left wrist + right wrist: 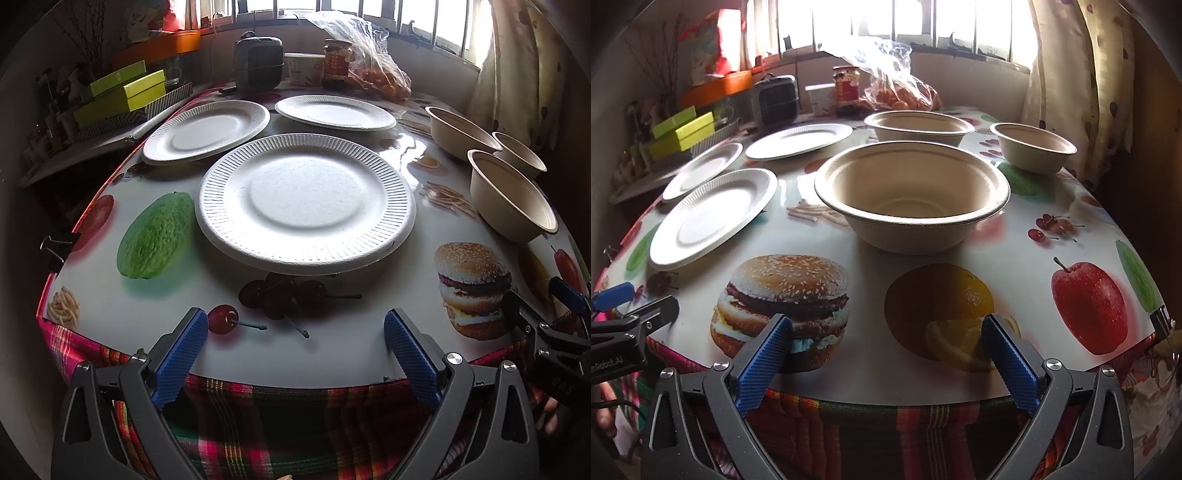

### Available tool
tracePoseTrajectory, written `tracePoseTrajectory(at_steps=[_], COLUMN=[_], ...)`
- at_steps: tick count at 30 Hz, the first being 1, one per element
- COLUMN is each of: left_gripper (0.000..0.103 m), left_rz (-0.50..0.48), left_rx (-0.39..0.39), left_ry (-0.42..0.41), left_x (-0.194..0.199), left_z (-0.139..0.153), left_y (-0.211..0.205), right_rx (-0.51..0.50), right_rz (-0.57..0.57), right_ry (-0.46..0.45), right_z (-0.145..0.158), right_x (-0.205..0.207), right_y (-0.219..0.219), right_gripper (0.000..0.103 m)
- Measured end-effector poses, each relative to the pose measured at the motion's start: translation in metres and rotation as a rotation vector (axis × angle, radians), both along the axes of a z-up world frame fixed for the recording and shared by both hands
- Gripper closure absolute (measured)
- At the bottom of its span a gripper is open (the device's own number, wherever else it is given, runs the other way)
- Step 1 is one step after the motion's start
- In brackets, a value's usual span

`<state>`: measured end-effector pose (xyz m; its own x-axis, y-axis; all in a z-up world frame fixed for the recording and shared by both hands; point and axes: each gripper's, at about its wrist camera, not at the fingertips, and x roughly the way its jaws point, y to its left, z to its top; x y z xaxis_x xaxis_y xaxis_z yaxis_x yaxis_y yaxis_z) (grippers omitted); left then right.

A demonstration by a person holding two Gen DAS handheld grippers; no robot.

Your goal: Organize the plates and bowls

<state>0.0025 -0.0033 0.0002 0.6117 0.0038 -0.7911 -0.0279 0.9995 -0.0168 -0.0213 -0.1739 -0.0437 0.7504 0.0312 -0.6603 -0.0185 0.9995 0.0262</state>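
The left gripper (pixel 295 328) is hovering at the near edge of the worktop (pixel 332 354), its jaws released and spread wide with nothing between them. The blue pads (pixel 181 358) are framing printed cherries on the cloth. Straight ahead of it the near plate (pixel 306 202) is lying flat, right side up. Behind that, the left plate (pixel 207 131) is overhanging the worktop's left edge a little, and the far plate (pixel 334 112) is sitting to its right; the three are lying singly, near one another.

The right gripper (pixel 886 334) is likewise hanging at the near edge, jaws released and holding nothing, above a printed burger and orange. The near bowl (pixel 911 199) is standing upright directly in front of it. The far bowl (pixel 919 127) is standing behind that, and the small bowl (pixel 1032 147) is sitting off to the right, near the curtain (pixel 1071 74). All three bowls are standing apart, each with its opening upward.

Plates are occupying the left half of the worktop and bowls the right half. Along the back, by the window, a jar (pixel 846 90), a plastic bag (pixel 897 85) of orange items, a cup (pixel 822 99) and a small grey appliance (pixel 775 98) are standing. Green boxes (pixel 122 94) are stacked on a shelf to the left. A plaid cloth (pixel 277 424) is hanging below the worktop's front edge.
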Motion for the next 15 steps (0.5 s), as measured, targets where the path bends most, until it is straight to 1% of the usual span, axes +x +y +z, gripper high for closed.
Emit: tracePoseTrajectory(at_steps=[15], left_gripper=[0.006], left_rz=[0.0], left_rx=[0.0], left_ry=[-0.003], left_x=[-0.0007], left_z=[-0.0001], left_y=[0.0004], right_rx=[0.0], right_rz=[0.002], right_ry=[-0.004], right_z=[-0.0006], right_x=[-0.0003], right_y=[-0.0008], right_gripper=[0.0])
